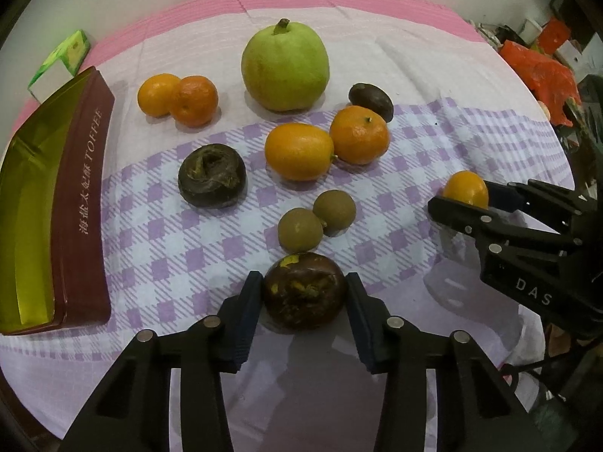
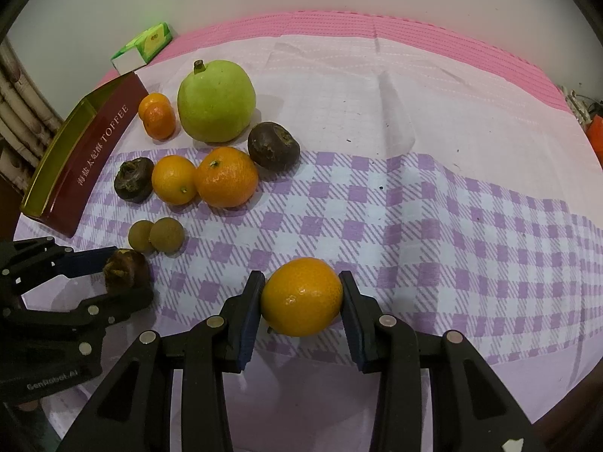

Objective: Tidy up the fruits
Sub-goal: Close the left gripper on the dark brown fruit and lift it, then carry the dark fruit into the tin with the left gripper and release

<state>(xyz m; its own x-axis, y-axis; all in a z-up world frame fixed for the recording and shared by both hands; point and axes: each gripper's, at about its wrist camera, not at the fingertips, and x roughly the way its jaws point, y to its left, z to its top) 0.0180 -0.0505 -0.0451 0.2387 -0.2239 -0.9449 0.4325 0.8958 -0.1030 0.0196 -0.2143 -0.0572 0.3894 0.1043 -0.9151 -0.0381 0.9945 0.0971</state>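
Observation:
My left gripper [image 1: 304,293] is shut on a dark brown water chestnut [image 1: 304,290], low over the checked cloth; it also shows in the right wrist view [image 2: 124,275]. My right gripper [image 2: 301,297] is shut on a small orange kumquat [image 2: 301,297], seen at the right in the left wrist view [image 1: 466,189]. On the cloth lie a big green guava [image 1: 285,68], several small oranges [image 1: 299,151], two more dark chestnuts [image 1: 211,176] and two brown longans [image 1: 300,230].
An open toffee tin [image 1: 56,203] with a gold inside stands at the left edge. A green and white box [image 1: 62,62] lies behind it. Red clutter [image 1: 539,71] sits beyond the table's right edge. A pink mat [image 2: 414,34] borders the far side.

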